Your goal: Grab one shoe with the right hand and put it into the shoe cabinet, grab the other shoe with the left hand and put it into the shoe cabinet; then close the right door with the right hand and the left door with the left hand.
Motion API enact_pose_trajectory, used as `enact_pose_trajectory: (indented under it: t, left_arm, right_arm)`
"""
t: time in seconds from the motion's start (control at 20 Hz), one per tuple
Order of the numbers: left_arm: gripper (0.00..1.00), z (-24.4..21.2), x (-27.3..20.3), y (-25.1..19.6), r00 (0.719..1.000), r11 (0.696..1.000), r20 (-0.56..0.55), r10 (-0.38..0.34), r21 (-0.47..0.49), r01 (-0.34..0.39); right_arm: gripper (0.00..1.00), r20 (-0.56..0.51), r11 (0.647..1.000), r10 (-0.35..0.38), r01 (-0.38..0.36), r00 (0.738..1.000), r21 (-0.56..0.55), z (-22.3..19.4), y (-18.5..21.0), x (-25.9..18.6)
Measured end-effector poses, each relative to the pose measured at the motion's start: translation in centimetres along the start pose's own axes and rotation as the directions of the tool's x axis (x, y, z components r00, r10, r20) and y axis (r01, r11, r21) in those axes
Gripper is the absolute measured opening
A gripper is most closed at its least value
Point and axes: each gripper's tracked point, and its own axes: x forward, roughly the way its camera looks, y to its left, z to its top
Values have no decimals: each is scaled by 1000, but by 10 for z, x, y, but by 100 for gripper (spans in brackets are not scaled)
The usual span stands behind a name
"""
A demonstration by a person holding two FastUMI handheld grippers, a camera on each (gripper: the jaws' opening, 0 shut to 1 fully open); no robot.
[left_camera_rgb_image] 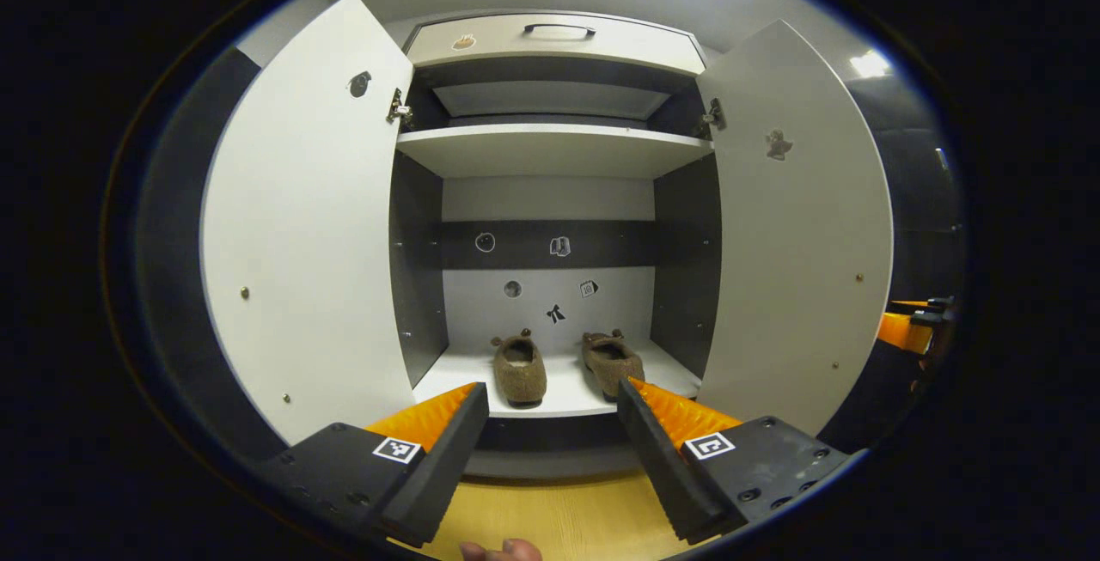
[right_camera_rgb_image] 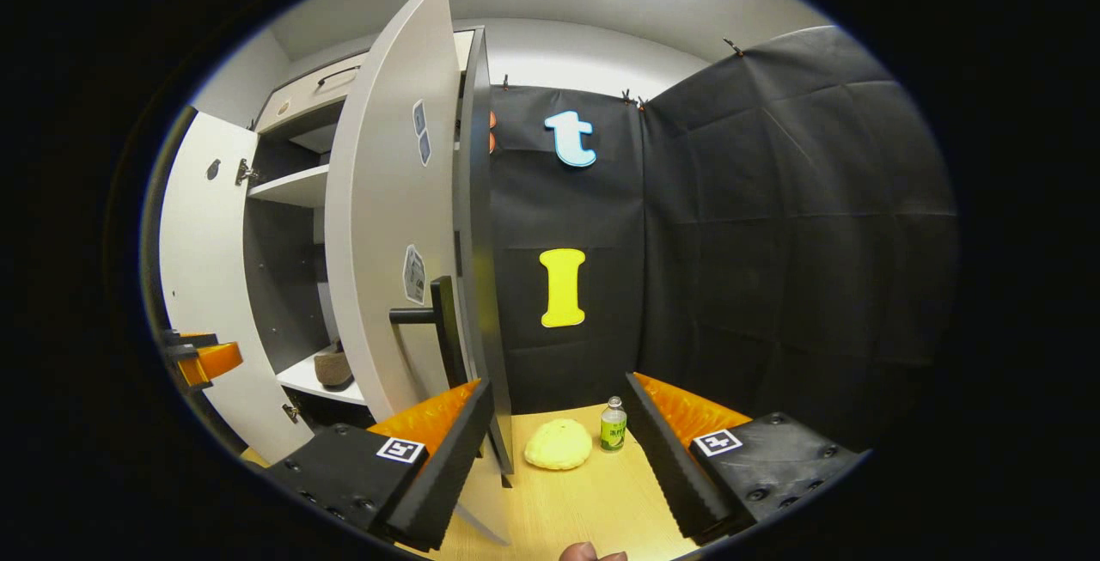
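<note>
In the shoe cabinet [left_camera_rgb_image: 550, 149] both shoes [left_camera_rgb_image: 519, 369], doors open, right gripper view a bottle [right_camera_rgb_image: 613, 425], both grippers' fingers [left_camera_rgb_image: 447, 449] apart.

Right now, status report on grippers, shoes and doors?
Left gripper open, right gripper open, both empty. Both shoes on bottom shelf. Left door, right door open.

text: none readable | bottle [right_camera_rgb_image: 613, 425] label: too small | cabinet stickers [left_camera_rgb_image: 559, 246]: pictures only

Brown shoes [left_camera_rgb_image: 565, 365] inside open-doored shoe cabinet [left_camera_rgb_image: 550, 149]
</note>
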Motion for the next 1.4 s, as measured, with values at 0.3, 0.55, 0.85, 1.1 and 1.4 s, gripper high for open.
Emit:
enact_pose_trajectory:
  t: [0.3,0.55,0.85,1.1,1.4]
  left_arm:
    - [96,-11,-20,13,1000,1000,-15,-18,16,18]
    - [96,-28,-40,28,999,1000,-31,-21,19,22]
    - [96,-44,-51,43,997,999,-69,-18,26,20]
    - [96,-45,-60,54,998,1000,-69,-1,22,3]
    - [96,-52,-73,72,996,999,-81,36,16,-35]
  right_arm:
    - [98,14,999,-34,34,999,-4,-1,4,-4]
    - [98,18,998,-55,55,998,15,-3,14,-11]
    - [98,17,1000,-24,24,1000,19,-6,41,-19]
    - [98,17,999,50,-50,999,8,-9,83,-23]
    - [98,0,989,144,-144,990,13,-14,137,-18]
